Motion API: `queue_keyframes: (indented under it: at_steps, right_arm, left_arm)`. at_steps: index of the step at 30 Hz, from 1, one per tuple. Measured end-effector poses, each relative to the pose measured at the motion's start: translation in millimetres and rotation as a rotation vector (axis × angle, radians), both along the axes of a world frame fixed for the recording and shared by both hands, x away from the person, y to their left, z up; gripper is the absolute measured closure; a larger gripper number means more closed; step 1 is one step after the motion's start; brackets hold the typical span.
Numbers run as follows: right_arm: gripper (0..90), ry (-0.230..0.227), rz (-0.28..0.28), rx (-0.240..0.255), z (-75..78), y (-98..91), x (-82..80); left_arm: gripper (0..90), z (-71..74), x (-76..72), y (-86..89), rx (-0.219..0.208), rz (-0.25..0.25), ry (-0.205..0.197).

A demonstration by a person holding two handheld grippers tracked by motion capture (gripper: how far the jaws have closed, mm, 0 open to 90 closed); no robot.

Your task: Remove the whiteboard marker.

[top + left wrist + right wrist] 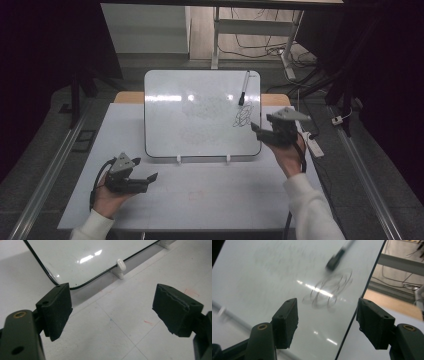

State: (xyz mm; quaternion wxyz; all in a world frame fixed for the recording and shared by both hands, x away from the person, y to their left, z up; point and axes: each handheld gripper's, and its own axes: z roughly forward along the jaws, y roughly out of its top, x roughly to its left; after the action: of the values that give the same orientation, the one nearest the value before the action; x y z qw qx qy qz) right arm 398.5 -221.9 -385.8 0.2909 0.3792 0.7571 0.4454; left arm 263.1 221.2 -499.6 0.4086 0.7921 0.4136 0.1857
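A whiteboard (200, 112) lies on the white table, held by two small white clips along its near edge. A black marker (244, 87) rests on its upper right part, just above a black scribble (243, 115). My right gripper (257, 127) hovers over the board's right edge, jaws open and empty. In the right gripper view the gripper (328, 322) points at the scribble (329, 290) and the blurred marker (337, 257). My left gripper (150, 177) sits low over the table near the board's front left corner, open and empty. The left gripper view shows it (112, 310) facing a clip (121, 265).
A white mat (200, 195) with faint red marks covers the table in front of the board. A white power strip (315, 145) lies off the table's right side. Cables and desk legs (216, 40) stand on the floor beyond.
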Motion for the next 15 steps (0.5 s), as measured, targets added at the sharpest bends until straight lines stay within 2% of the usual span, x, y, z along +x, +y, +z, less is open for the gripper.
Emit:
queue_keyframes:
  at_steps: [2, 3, 5, 6, 11, 15]
  right_arm:
    - [36.1, -0.006, -0.023, -0.013, 10.2, 8.2, 14.9]
    - [36.1, -0.006, -0.023, -0.013, 10.2, 8.2, 14.9]
    - [38.4, 0.005, -0.056, -0.012, 23.4, 20.2, 41.8]
    - [38.4, 0.005, -0.056, -0.012, 23.4, 20.2, 41.8]
    - [42.0, 0.019, -0.101, -0.024, 32.5, 35.9, 74.2]
    - [45.0, 0.048, -0.139, -0.028, 32.1, 48.9, 99.7]
  left_arm:
    - [16.6, -0.3, -0.3, -0.3, 0.005, -0.001, -0.001]
    - [16.6, -0.5, -0.5, 0.0, 0.008, 0.001, -0.001]
    - [16.6, -0.8, -0.6, 0.8, 0.007, 0.007, 0.0]
    - [16.6, -0.9, -0.5, 1.2, 0.009, 0.008, 0.0]
    - [16.5, -2.8, 0.7, 0.2, 0.027, 0.011, 0.005]
    - [16.2, -4.3, 1.2, -1.1, 0.047, 0.013, 0.006]
